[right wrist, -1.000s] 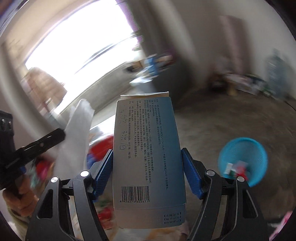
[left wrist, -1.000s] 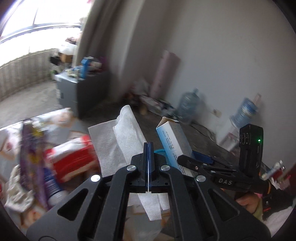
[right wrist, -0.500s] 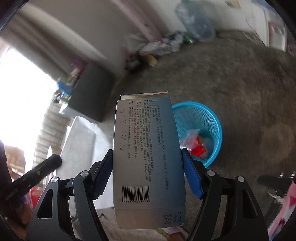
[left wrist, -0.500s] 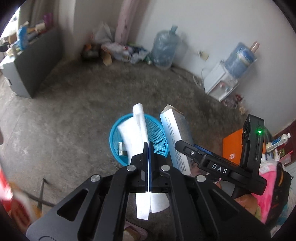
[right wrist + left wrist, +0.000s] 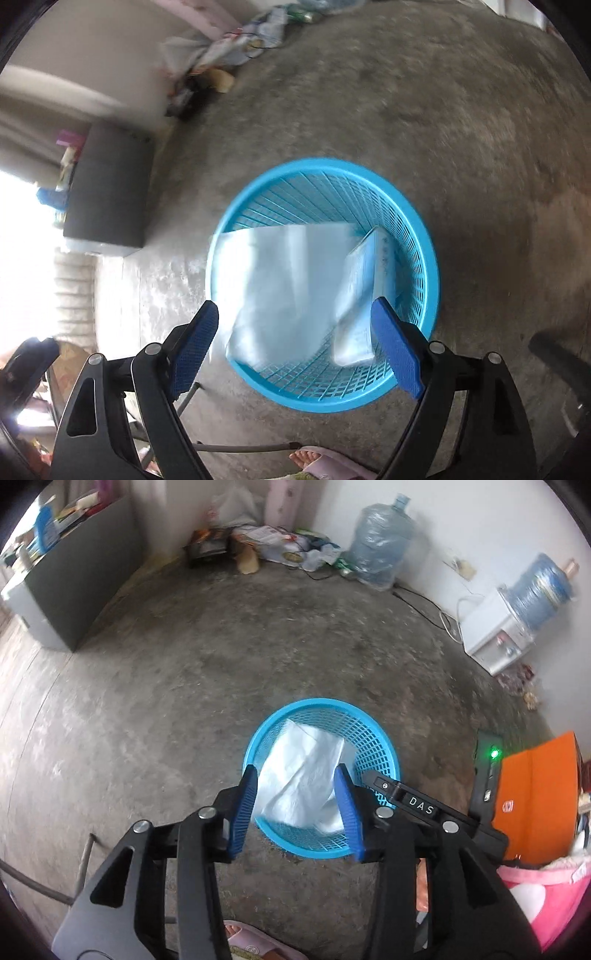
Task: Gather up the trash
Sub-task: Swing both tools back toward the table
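Observation:
A round blue mesh basket (image 5: 384,749) (image 5: 424,236) stands on the concrete floor below both grippers. A white paper towel (image 5: 303,771) (image 5: 280,284) is dropping into it, blurred. My left gripper (image 5: 297,812) hangs above the basket's near rim; its jaws are opening and its pads are clear of the towel. A pale blue carton (image 5: 364,295) falls inside the basket at its right wall. My right gripper (image 5: 297,350) is over the basket, its jaws opening, and no pad touches the carton. The right gripper's black body (image 5: 424,808) shows at the right in the left wrist view.
A dark cabinet (image 5: 77,590) stands at the far left. Litter (image 5: 280,550) and a water jug (image 5: 384,546) line the far wall, with a water dispenser (image 5: 495,638) to the right. An orange box (image 5: 539,797) and pink cloth (image 5: 554,897) lie at the right. A person's sandalled foot (image 5: 314,459) is near.
Both grippers swung down over the blue basket. The left one opened and let go of the paper towel; the right one opened and dropped the carton, which now lies tilted in the basket.

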Action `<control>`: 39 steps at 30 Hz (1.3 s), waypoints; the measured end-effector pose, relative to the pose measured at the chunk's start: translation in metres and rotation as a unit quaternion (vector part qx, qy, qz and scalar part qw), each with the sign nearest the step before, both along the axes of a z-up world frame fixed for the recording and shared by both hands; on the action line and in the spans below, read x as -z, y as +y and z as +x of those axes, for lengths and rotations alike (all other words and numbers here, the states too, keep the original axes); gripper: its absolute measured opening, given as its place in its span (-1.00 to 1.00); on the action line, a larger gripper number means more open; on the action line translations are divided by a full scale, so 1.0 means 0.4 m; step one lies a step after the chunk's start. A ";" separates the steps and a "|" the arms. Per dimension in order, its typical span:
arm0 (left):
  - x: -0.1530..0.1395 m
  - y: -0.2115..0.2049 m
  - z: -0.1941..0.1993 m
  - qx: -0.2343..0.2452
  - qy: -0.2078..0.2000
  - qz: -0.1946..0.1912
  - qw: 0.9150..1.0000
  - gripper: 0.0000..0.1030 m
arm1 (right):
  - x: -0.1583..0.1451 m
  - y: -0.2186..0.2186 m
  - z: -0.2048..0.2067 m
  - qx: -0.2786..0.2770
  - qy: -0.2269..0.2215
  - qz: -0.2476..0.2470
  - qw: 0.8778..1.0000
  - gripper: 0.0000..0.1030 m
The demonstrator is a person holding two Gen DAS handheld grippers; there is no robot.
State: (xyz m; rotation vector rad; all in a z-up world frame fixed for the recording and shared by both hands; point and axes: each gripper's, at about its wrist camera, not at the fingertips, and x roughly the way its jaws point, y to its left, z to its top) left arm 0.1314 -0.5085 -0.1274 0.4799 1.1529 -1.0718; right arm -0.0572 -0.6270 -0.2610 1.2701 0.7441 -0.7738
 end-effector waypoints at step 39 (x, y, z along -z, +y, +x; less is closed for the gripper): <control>-0.545 1.054 -0.119 -0.188 -0.134 -0.162 0.959 0.78 | -0.811 0.821 0.103 -0.247 -0.075 -0.403 0.878 0.87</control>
